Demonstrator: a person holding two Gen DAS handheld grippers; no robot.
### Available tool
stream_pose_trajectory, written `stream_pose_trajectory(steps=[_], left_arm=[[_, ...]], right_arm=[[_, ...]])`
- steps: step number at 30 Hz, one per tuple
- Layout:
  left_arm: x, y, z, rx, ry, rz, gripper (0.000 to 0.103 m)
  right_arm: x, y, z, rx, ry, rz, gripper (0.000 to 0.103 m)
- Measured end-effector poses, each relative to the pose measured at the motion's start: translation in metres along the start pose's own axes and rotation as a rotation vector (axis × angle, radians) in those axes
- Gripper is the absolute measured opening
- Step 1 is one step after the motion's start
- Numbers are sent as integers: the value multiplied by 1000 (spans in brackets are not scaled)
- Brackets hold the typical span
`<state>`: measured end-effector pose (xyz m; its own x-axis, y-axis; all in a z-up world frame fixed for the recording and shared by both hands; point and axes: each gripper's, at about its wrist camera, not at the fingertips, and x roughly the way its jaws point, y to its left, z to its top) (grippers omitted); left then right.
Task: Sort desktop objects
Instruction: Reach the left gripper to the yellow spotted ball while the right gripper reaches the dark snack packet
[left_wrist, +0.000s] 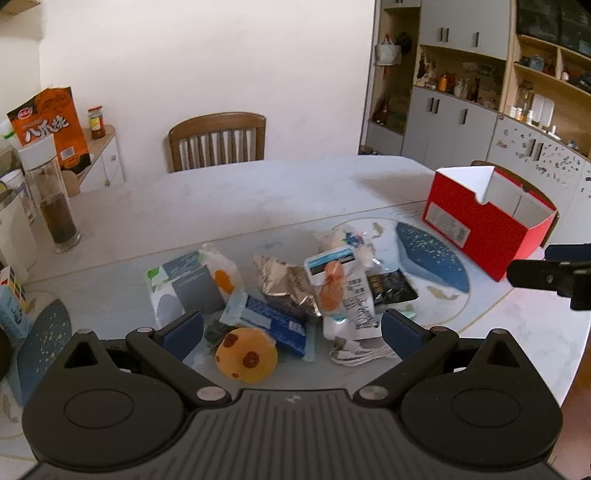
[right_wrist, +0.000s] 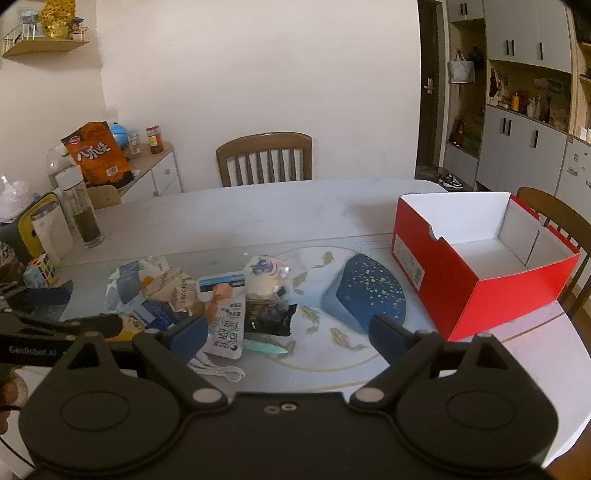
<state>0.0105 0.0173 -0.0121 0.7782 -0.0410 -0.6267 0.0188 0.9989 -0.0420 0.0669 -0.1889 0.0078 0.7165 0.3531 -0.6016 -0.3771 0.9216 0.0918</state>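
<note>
While the red box (right_wrist: 476, 291) is sitting empty, left gripper (left_wrist: 291, 326) and right gripper (right_wrist: 288, 334) are hovering wide open, holding nothing, above the snack pile (left_wrist: 295, 291).

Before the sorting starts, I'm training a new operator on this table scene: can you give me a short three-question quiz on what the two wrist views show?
1. True or false: the red box already holds some of the clutter.
2. Which lies nearest the left gripper? A) the round orange cookie-like toy B) the tall bottle with dark contents C) the wooden chair
3. In one word, how do the jaws of the right gripper stand?

Key:
1. False: its white inside is bare.
2. A: the toy lies just in front of the jaws, at the near edge of the pile.
3. Open, with nothing between them.
</note>
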Motion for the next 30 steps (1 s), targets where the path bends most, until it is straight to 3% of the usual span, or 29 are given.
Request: stream_pose_trajectory(steps=[18, 30], left_arm=[[38, 18, -10, -42, 78, 88, 102], [61, 19, -10, -54, 111, 123, 102]], right_arm=[[80, -9, -1, -54, 85, 55, 91], [135, -11, 1, -75, 158, 78, 84]])
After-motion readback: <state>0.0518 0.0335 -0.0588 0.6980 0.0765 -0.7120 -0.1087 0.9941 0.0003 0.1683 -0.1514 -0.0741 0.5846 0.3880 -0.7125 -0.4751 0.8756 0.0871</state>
